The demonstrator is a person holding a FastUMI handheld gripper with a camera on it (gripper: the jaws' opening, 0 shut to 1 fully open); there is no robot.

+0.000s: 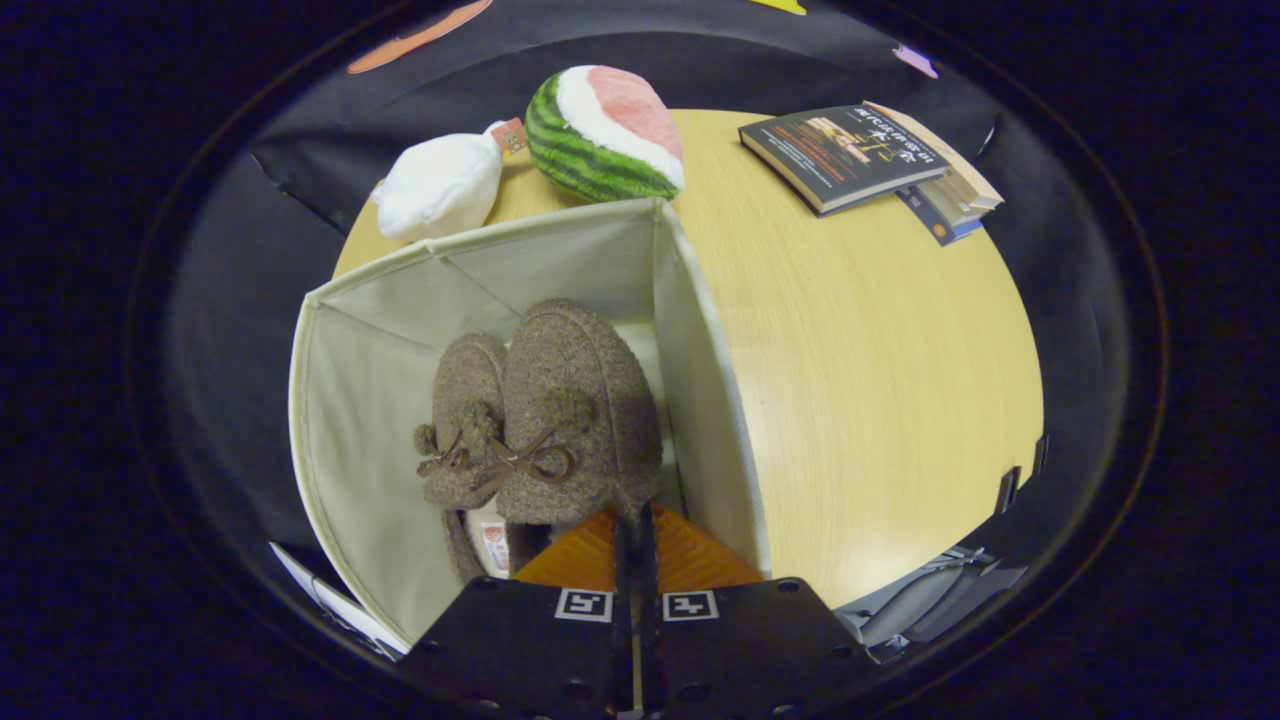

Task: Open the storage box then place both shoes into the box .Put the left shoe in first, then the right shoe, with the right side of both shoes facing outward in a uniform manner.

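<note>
The gripper (636, 520) hangs over the near end of the open box (700, 400), its two fingers drawn together with only a thin slit between them. Their tips sit at the heel of the nearer shoe (575, 420), and whether they pinch the heel's edge or merely touch it cannot be told.

Both shoes stand inside the box, side by side and touching. The bigger-looking shoe lies toward the box's right wall; the other shoe (465, 420) lies to its left. Each has a small bow on top. Left of the pair there is a wide strip of free box floor up to the left wall, while on the right the shoe comes close to the wall. The far wall stands well beyond the toes.

The box sits on a round wooden table (880, 400) at its left side. To the right of the box the tabletop is bare out to the edge. Beyond the box, near the far rim, lie a white plush (440, 190) and a watermelon plush (605, 130), touching each other. A stack of books (870, 160) rests at the far right, well apart from the box.
</note>
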